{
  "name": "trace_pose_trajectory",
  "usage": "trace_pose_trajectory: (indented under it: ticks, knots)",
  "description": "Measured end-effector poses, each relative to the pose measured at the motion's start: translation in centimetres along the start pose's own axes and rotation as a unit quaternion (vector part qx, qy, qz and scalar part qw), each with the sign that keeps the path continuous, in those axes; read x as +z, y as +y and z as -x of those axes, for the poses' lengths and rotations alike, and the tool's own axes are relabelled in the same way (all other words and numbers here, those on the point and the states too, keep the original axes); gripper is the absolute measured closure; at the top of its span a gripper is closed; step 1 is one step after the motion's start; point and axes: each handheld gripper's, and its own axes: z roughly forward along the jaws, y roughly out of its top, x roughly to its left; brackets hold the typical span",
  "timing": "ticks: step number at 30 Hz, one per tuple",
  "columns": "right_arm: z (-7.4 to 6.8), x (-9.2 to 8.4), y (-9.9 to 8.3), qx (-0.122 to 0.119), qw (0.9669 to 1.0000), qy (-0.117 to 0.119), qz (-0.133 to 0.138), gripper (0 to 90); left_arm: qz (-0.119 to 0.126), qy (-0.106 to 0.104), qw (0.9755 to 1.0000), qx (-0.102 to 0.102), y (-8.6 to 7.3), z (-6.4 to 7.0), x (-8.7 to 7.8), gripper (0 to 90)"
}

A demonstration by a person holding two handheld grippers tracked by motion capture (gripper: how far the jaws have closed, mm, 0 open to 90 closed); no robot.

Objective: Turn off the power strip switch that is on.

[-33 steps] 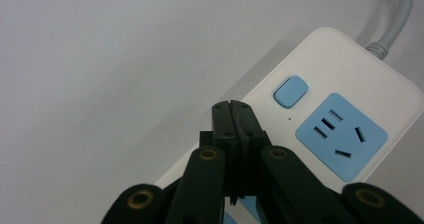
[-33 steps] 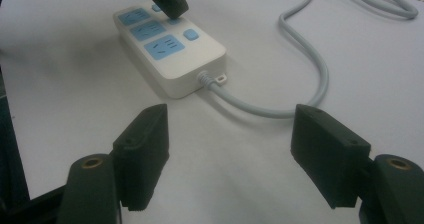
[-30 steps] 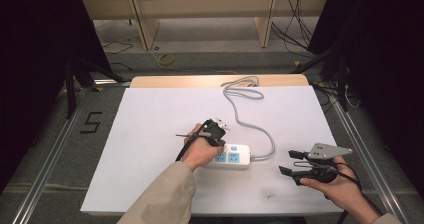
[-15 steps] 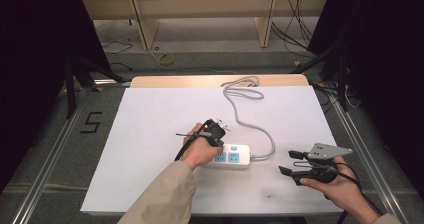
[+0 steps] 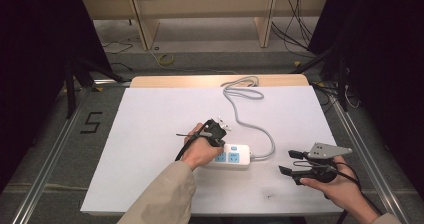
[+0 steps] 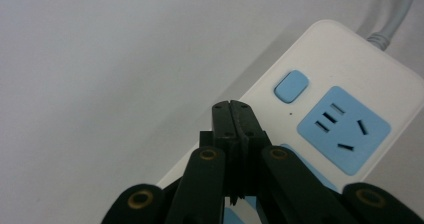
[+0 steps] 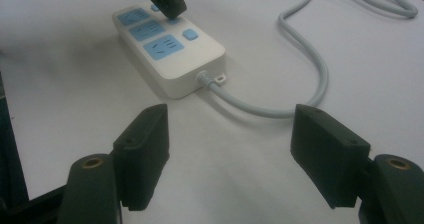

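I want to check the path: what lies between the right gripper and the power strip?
In the right gripper view, bare white table and the grey cable lie between right gripper and power strip.

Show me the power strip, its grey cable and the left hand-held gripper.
power strip (image 7: 170,54): right gripper view, on its white top face.
grey cable (image 5: 240,116): high view, mid-run on the table.
left hand-held gripper (image 6: 234,115): left gripper view, at its closed jaw tips.

1. Your power strip (image 5: 235,156) is white, with light-blue sockets and a light-blue button (image 6: 291,85).
2. Its cable (image 5: 248,118) is grey.
3. Your table (image 5: 150,134) is white.
4. Both grippers' jaws are black.
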Motion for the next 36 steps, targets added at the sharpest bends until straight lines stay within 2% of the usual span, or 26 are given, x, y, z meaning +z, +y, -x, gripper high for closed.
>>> trace_pose_trajectory:
  ticks: [4, 12, 16, 31, 36]
  knots:
    - [0.01, -0.02, -0.03, -0.001, 1.0000, 0.000, -0.001, 32.1, -0.002, -0.003, 1.0000, -0.001, -0.04, -0.08, -0.04, 90.0]
    - [-0.05, 0.00, -0.03, -0.001, 1.0000, 0.000, -0.002, 32.1, -0.005, 0.004, 1.0000, -0.004, 0.00, 0.23, -0.01, 90.0]
    - [-0.02, -0.01, -0.02, 0.000, 1.0000, -0.001, -0.001, 32.1, -0.010, 0.010, 0.9999, 0.005, 0.10, 0.44, 0.03, 90.0]
    - [0.01, -0.04, -0.03, 0.000, 1.0000, -0.002, 0.000, 32.1, -0.013, 0.008, 0.9999, 0.006, 0.20, 0.35, 0.13, 90.0]
    - [-0.01, -0.06, -0.03, 0.000, 1.0000, -0.001, -0.001, 32.2, -0.012, 0.005, 0.9999, 0.001, 0.17, 0.25, 0.12, 90.0]
